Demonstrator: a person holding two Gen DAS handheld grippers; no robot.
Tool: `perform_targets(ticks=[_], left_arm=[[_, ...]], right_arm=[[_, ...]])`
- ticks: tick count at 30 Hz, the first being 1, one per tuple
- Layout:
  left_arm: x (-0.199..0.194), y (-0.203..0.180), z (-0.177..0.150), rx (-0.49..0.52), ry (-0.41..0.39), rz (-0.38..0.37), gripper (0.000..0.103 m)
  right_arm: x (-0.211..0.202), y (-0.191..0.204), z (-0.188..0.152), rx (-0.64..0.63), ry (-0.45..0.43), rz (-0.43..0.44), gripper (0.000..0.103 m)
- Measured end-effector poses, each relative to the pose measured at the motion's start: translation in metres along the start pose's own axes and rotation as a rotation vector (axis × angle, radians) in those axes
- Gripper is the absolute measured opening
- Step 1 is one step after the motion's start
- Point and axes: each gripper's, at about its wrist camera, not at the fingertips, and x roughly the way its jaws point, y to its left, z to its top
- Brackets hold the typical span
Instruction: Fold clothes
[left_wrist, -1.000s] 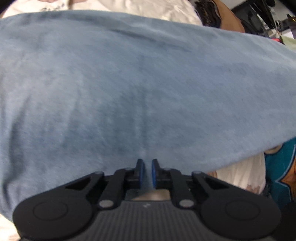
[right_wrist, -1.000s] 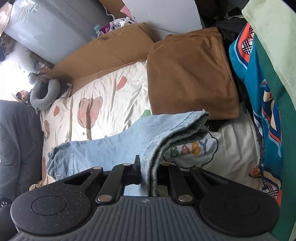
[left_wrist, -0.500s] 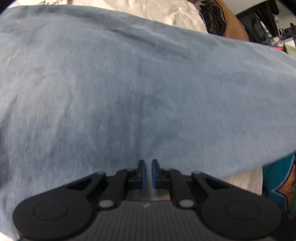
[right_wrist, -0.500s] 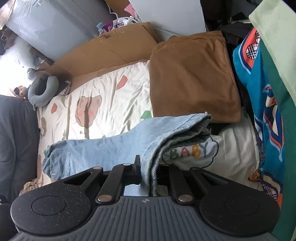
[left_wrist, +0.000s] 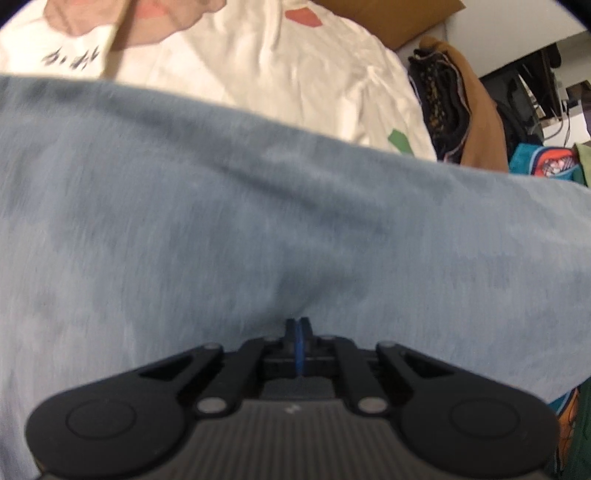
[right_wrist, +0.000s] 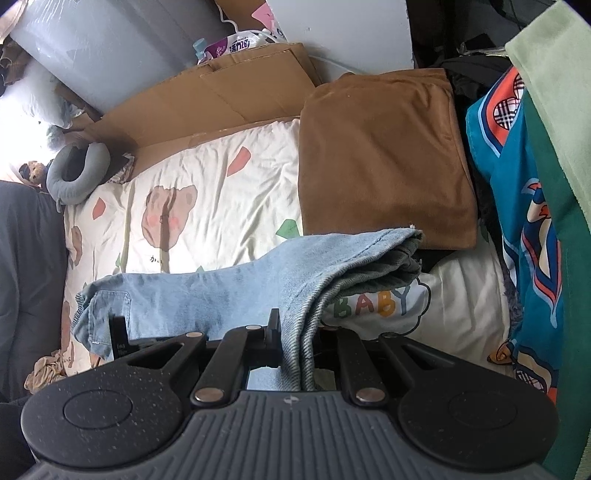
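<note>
Light blue jeans (right_wrist: 207, 291) lie folded lengthwise across a cream printed bed sheet (right_wrist: 207, 192). My right gripper (right_wrist: 295, 332) is shut on a folded denim edge near the leg hems (right_wrist: 402, 243), with the cloth running between its jaws. In the left wrist view the denim (left_wrist: 258, 236) fills most of the frame, blurred. My left gripper (left_wrist: 298, 325) is shut with its blue pads together at the denim's near edge; whether cloth is pinched between them does not show.
A folded brown garment (right_wrist: 380, 162) lies on the bed past the jeans' hems. A blue patterned cloth (right_wrist: 517, 206) and a green one (right_wrist: 554, 110) hang at the right. Cardboard (right_wrist: 221, 96) lines the far side. A grey neck pillow (right_wrist: 74, 170) sits far left.
My left gripper's pads have closed from a small gap to touching. The denim in its view has dropped lower, showing more sheet beyond. The right gripper keeps its hold, shifted slightly.
</note>
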Motion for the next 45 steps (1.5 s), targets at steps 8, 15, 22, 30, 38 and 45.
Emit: perform_targets(ticks=[8,15,22,30,38,45], left_arm=[[0.014,-0.010,0.027,0.003,-0.057,0.016,0.002],[0.023,-0.003,0.057,-0.053,-0.115,0.041,0.002],[0.033,-0.003,0.071,-0.063,-0.117,0.053,0.002],[0.019,-0.006,0.028,-0.077,-0.070,0.041,0.002],[0.010,-0.002,-0.029,-0.153,0.014,0.000,0.002],[-0.013,-0.007,-0.048,-0.131,0.062,0.030,0.009]], right_arm=[[0.002,0.001,0.005,0.003,0.009,-0.021,0.008],[0.004,0.002,0.008,-0.002,0.023,-0.034,0.008],[0.005,0.007,0.010,-0.014,0.027,-0.030,0.008],[0.004,0.006,0.011,-0.012,0.024,-0.014,0.008],[0.000,0.036,0.025,-0.068,0.026,0.026,0.008],[-0.005,0.078,0.037,-0.152,0.012,0.087,0.008]])
